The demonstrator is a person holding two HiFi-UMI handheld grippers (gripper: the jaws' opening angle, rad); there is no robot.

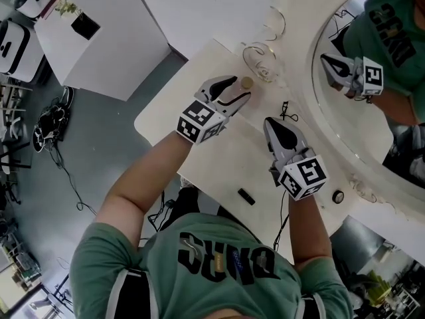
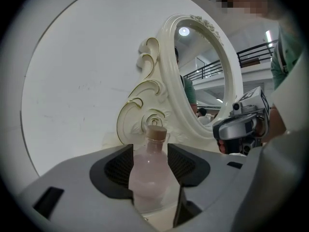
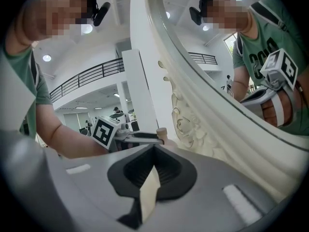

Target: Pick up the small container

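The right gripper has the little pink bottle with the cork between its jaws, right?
No, the left gripper has the little pink corked bottle between its jaws; the left gripper view shows it. The right gripper holds nothing.

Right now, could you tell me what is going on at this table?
A person holds two grippers over a dressing table. The left gripper has its tongs closed on a small corked bottle of pink liquid. The right gripper hangs beside it, shut and empty.
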